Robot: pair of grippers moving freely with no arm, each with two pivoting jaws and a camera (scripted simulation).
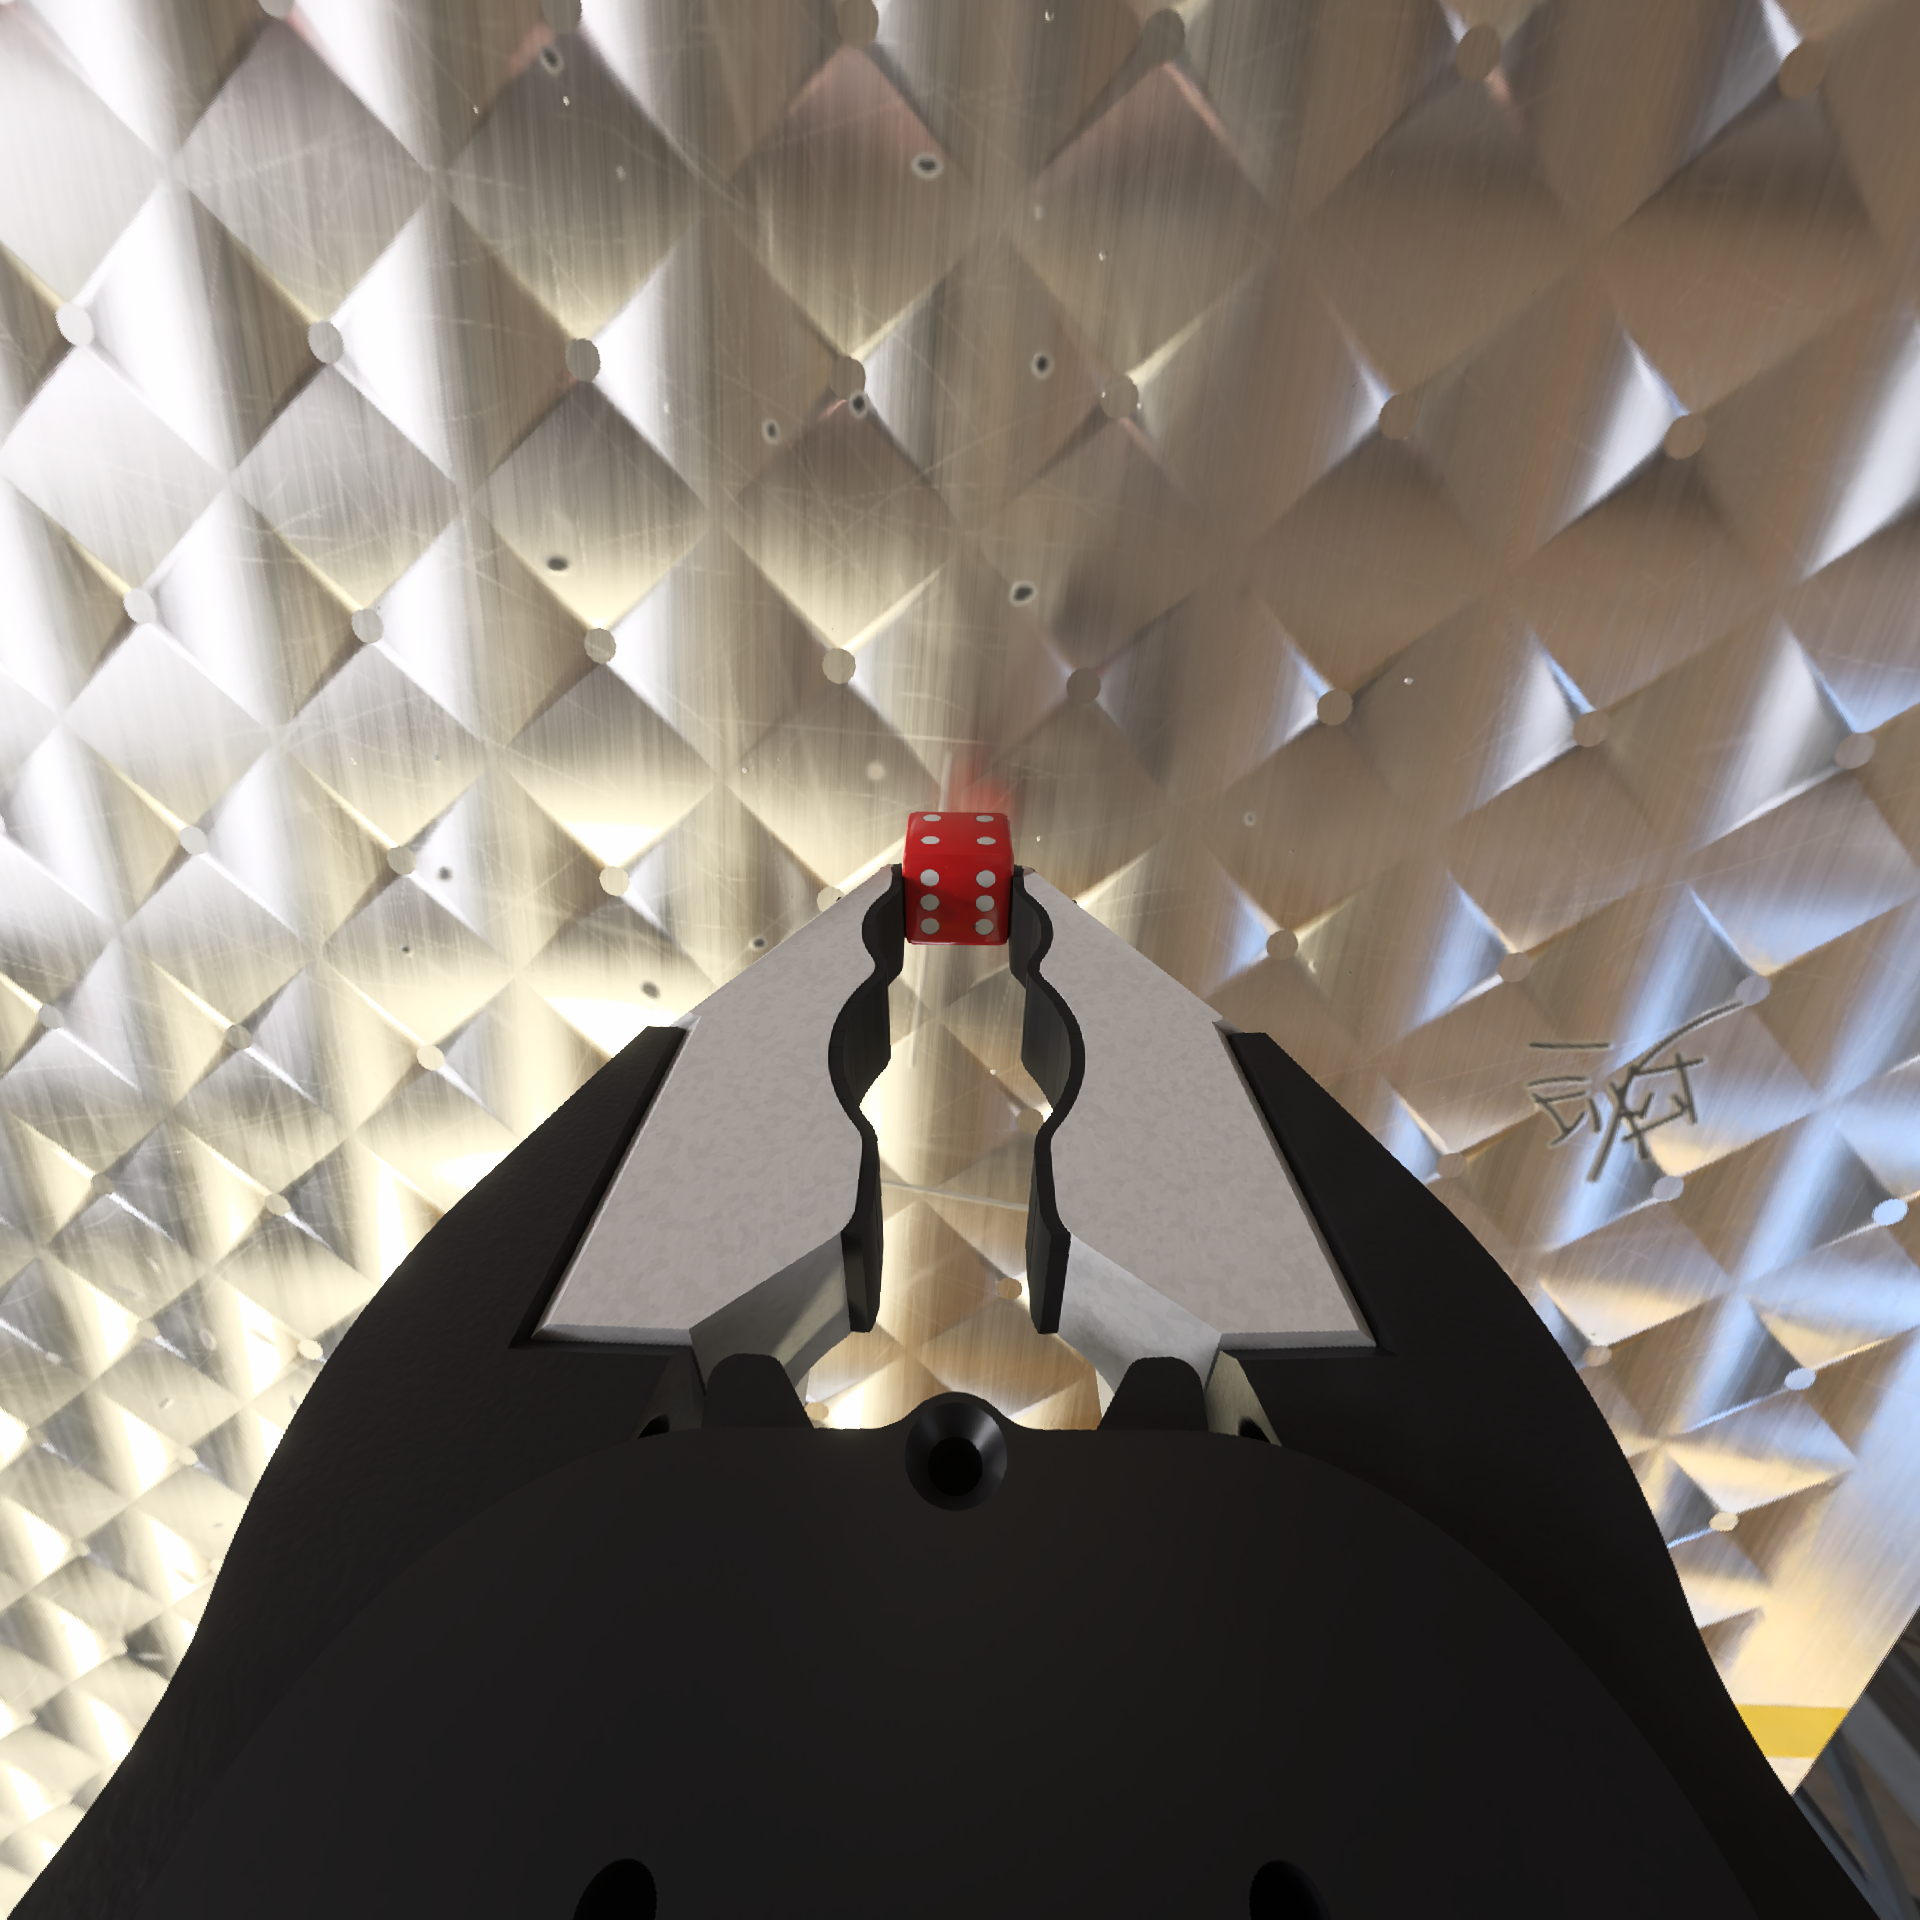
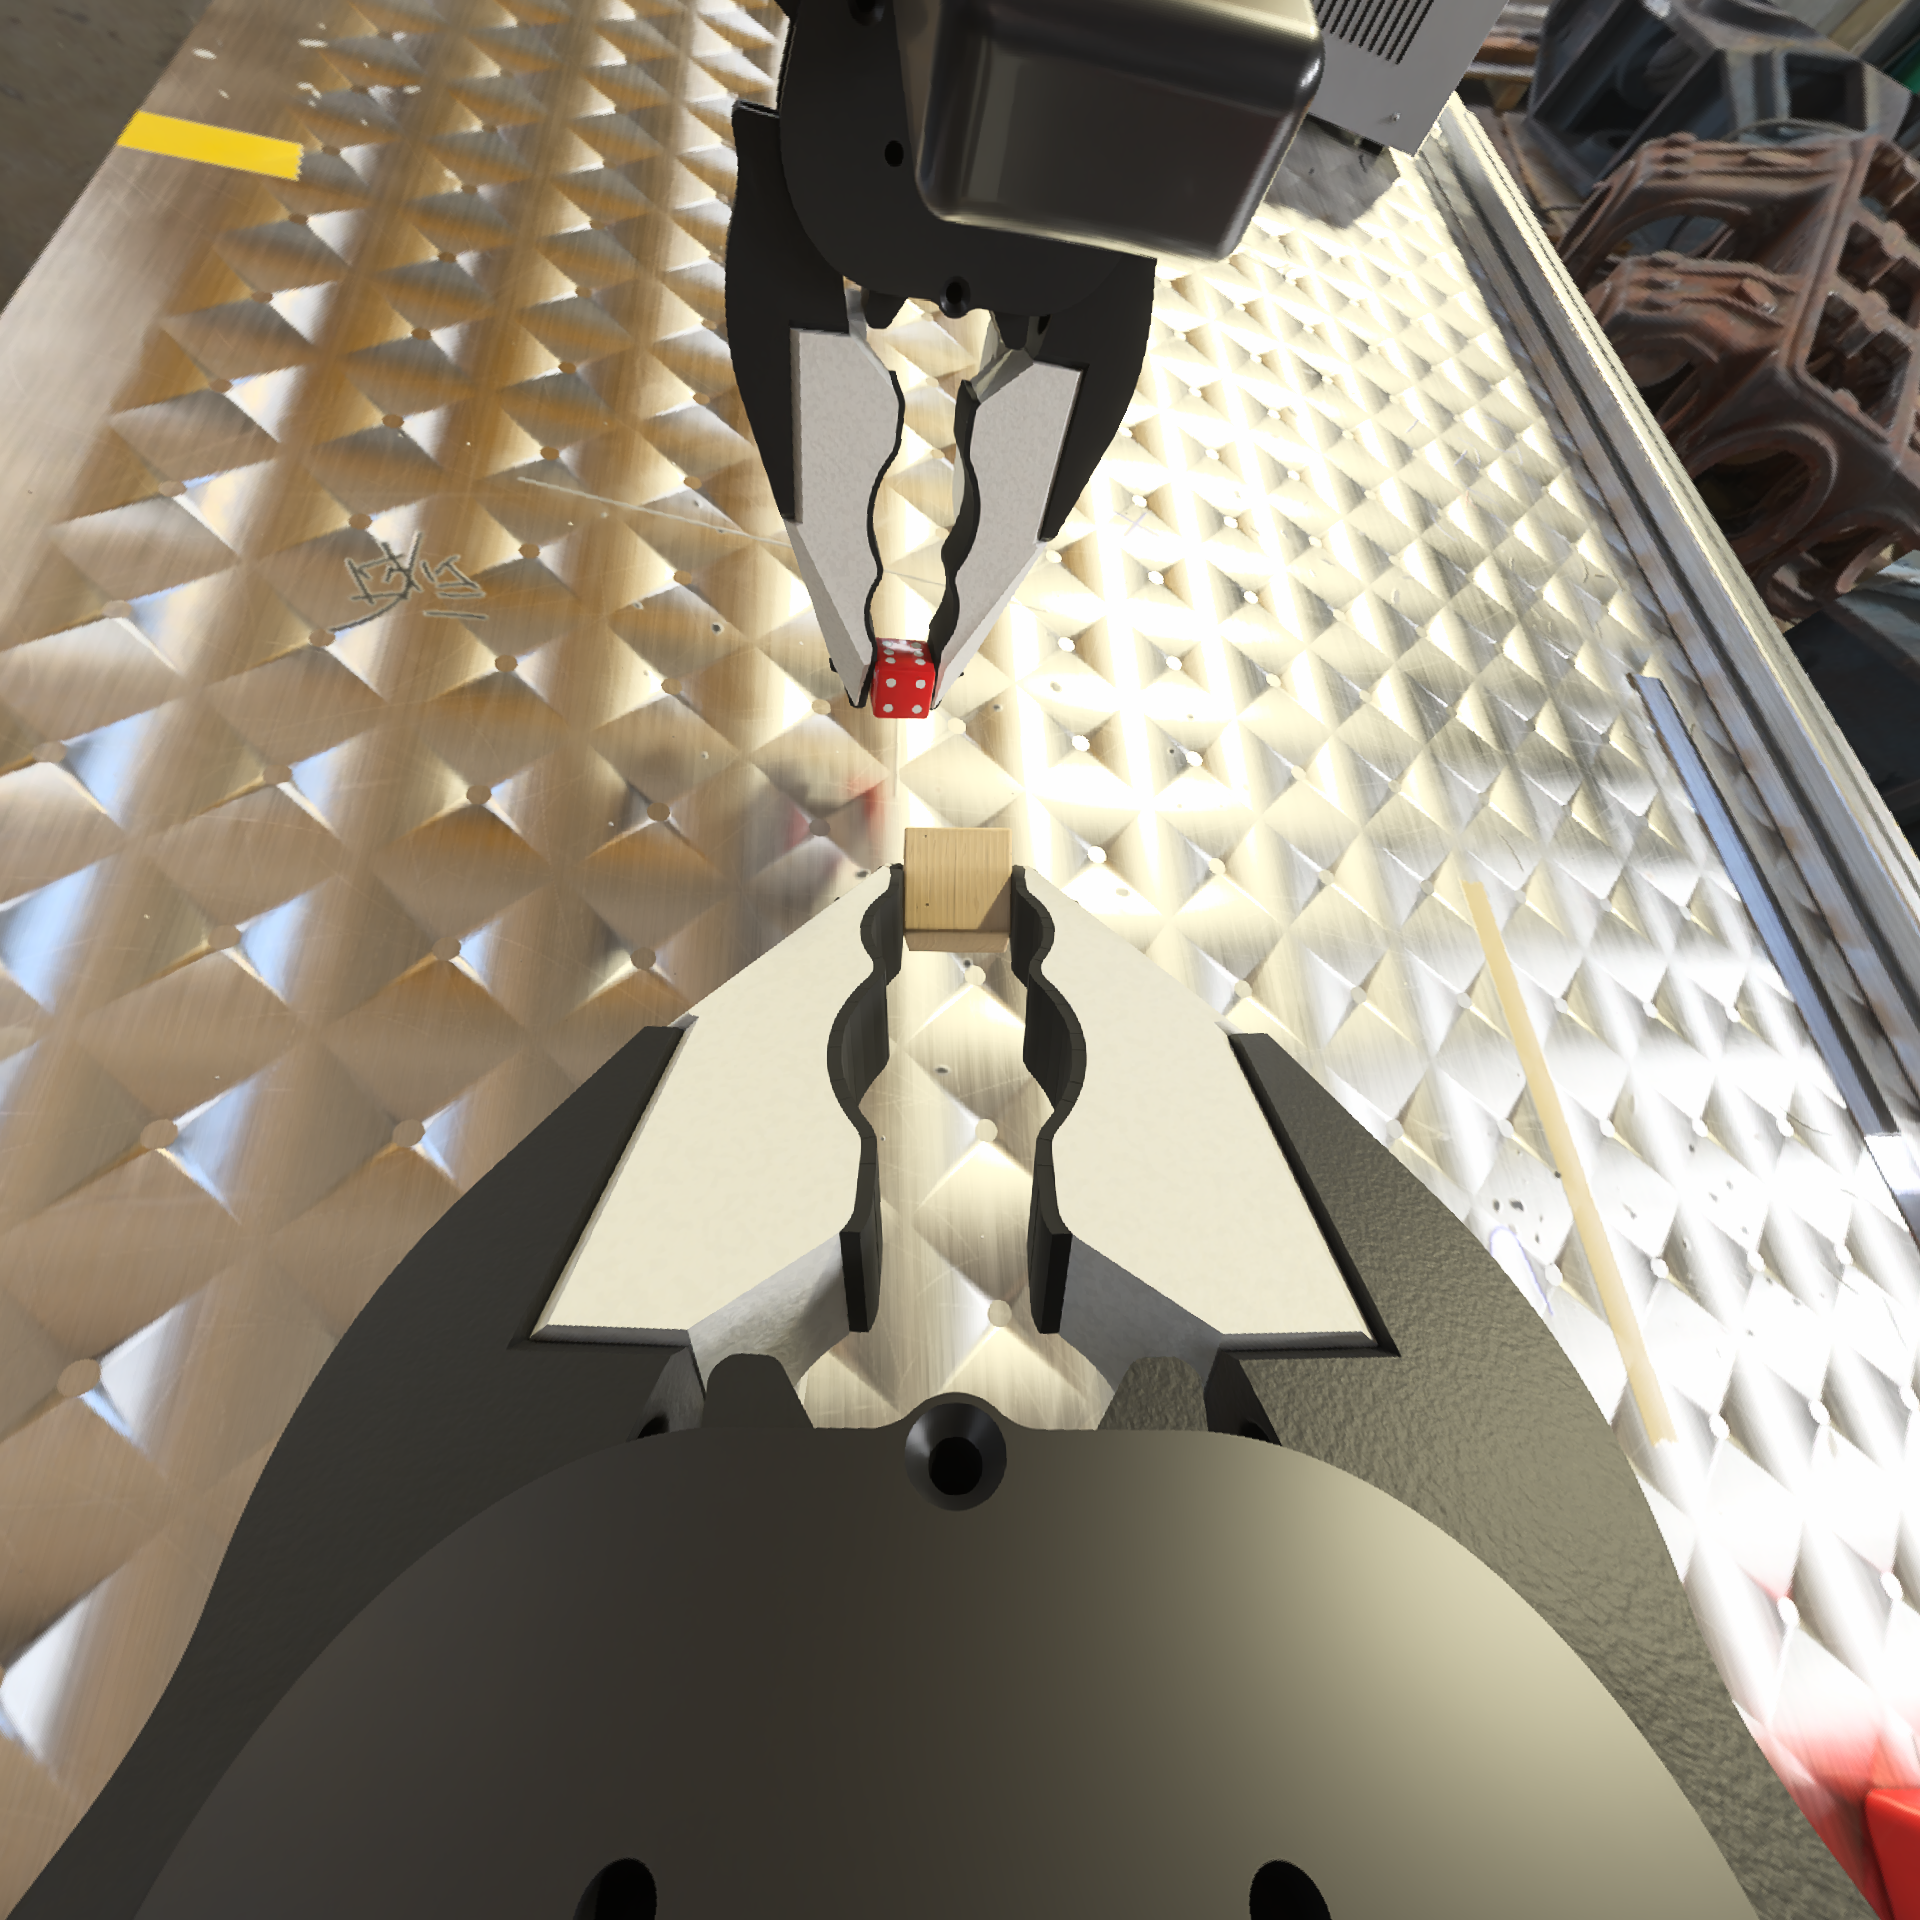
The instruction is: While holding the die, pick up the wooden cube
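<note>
My left gripper (image 1: 957, 891) is shut on a small red die (image 1: 957, 878) with white pips, held at its fingertips above the shiny metal table (image 1: 520, 520). In the right wrist view the left gripper (image 2: 900, 681) hangs ahead of me, pointing down, with the die (image 2: 901, 678) clear of the surface. My right gripper (image 2: 957, 896) is shut on a light wooden cube (image 2: 956, 888) held between its fingertips; I cannot tell whether the cube rests on the table (image 2: 416, 831) or is just above it. The cube lies a short way in front of the die.
The table is embossed with a diamond pattern and small holes. A thin pale stick (image 2: 1558, 1153) lies to the right. Dark rusty machinery (image 2: 1756, 343) stands beyond the table's right edge (image 2: 1621, 488). A red object (image 2: 1891, 1839) shows at the lower right. Yellow tape (image 2: 208, 140) marks the far left.
</note>
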